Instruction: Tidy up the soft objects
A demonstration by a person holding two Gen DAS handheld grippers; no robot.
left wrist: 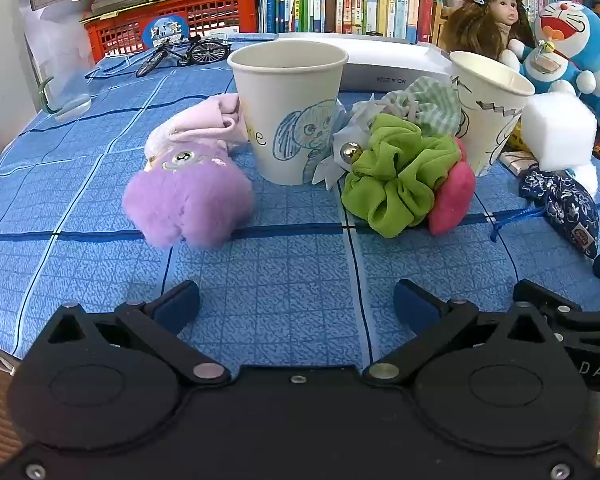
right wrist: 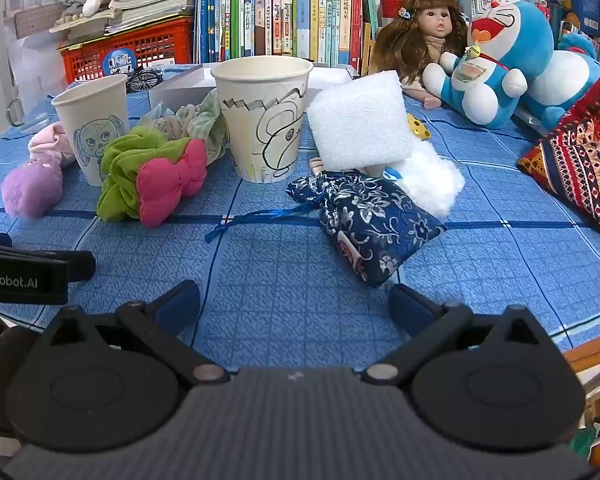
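Green scrunchie [left wrist: 400, 176] lies on the blue cloth btw two paper cups [left wrist: 288, 112], touching a pink bow [left wrist: 452, 196]. Left gripper [left wrist: 296, 308] & right gripper [right wrist: 294, 306] hang wide apart, nothing inside. Best: pinch one soft thing only, w/o bumping cups.

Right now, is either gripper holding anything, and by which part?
Nothing is held. The left gripper and the right gripper both stand open over bare tablecloth, short of the soft things.
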